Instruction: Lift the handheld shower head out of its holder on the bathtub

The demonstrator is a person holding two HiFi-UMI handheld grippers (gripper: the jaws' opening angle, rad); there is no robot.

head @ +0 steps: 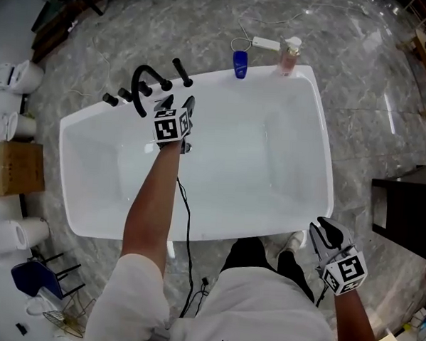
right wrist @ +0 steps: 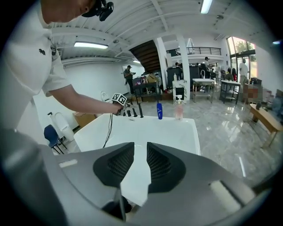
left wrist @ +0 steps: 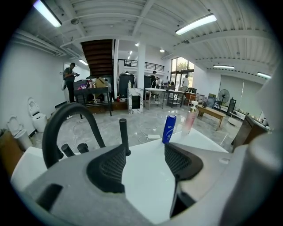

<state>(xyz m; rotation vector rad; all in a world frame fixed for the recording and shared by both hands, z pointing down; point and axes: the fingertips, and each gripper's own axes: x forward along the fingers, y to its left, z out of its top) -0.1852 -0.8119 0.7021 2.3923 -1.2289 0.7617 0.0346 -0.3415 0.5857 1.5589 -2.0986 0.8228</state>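
Two bottles [head: 239, 63] on bathtub rim [head: 326, 158]

We count one bathtub [head: 324, 165], one shower head [head: 182, 72], one spout [head: 136, 87], two bottles [head: 239, 63], three toilets [head: 17, 76], one cardboard box [head: 17, 169], our two grippers, left gripper [head: 178, 104] and right gripper [head: 325, 233].

Bright, even light was cast by ceiling strip lights [left wrist: 196, 24], seen at one o'clock in the left gripper view. Glare was thrown off the marble floor [head: 390, 115] at two o'clock in the head view. Both gripper views were bent and darkened at the edges
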